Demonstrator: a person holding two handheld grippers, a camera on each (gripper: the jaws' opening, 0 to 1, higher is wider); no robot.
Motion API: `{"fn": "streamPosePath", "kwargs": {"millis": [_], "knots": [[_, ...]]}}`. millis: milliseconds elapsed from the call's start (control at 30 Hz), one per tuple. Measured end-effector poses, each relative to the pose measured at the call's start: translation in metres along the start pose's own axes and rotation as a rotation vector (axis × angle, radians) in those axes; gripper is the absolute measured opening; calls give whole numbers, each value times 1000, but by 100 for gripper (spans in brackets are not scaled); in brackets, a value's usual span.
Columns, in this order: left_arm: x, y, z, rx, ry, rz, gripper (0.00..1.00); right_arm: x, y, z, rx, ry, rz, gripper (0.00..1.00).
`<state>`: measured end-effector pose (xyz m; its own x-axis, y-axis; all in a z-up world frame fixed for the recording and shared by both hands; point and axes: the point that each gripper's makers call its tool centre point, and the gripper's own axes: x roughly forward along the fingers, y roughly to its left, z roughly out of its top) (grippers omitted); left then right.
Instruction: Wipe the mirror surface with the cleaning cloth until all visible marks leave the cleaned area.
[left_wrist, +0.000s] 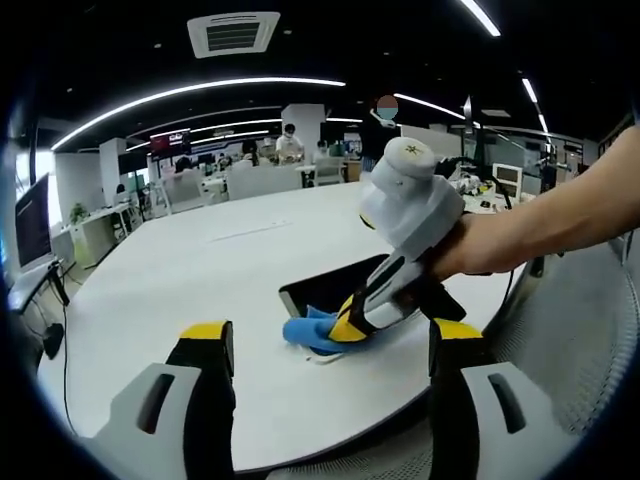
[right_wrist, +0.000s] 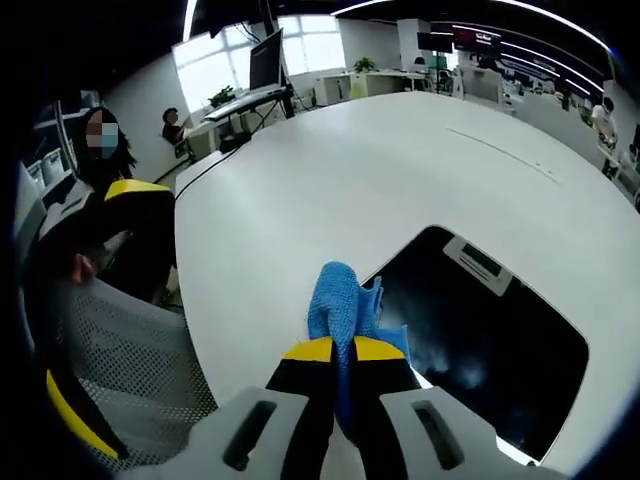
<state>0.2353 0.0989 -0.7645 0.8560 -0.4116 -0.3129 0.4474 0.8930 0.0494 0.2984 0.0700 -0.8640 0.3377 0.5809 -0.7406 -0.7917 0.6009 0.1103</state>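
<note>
Cloth (right_wrist: 344, 300) pinched in right claw (right_wrist: 346, 352) | resting at mirror (right_wrist: 480, 340) edge

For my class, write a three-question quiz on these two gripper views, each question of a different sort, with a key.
1. True or false: the right gripper has its jaws shut on the blue cloth.
2. Where does the mirror lie?
A. flat on the white table
B. upright against a wall
C. on the mesh chair
3. Fill in: the left gripper has its jaws ____, with nothing between them.

Key: 1 true; 2 A; 3 open.
</note>
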Motion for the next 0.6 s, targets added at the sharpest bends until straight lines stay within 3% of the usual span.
{"fn": "streamPosePath", "kwargs": {"millis": [600], "knots": [[1,-1,0,10,-1,-6,77,5,-20,8,31,-9,-23,0]]}}
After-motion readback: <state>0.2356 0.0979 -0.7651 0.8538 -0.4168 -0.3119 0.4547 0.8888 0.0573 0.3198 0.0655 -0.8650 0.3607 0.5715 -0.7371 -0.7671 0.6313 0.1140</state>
